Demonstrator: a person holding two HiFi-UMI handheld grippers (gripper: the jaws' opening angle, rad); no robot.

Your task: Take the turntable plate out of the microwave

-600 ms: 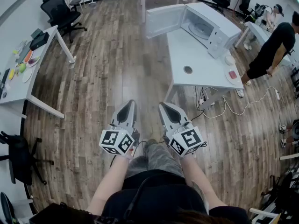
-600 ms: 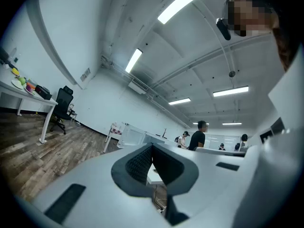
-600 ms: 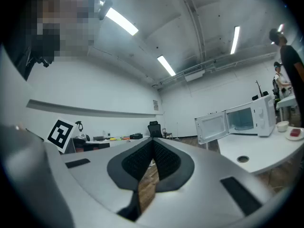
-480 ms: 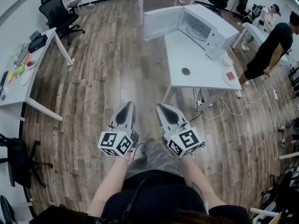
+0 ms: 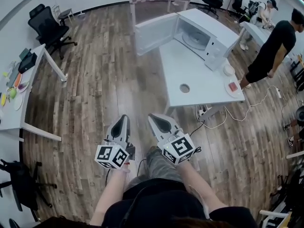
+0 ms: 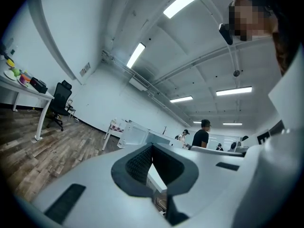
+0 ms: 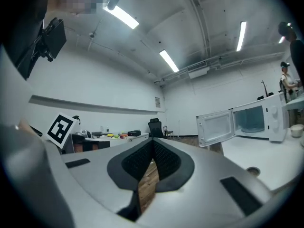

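Listing what I hold: left gripper (image 5: 123, 119) and right gripper (image 5: 152, 117), both with jaws pressed together on nothing, level above the floor (image 5: 104, 80). Turntable plate (image 5: 192, 40): lying flat inside the microwave (image 5: 216, 30) (door hanging open) on the table (image 5: 199, 82), well ahead and rightward. Right gripper sits nearer; I judge it should lead.

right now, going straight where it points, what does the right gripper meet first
Way looks free: right gripper aims over wood floor, left of the microwave door. Probably the far office chair first; depth unclear.
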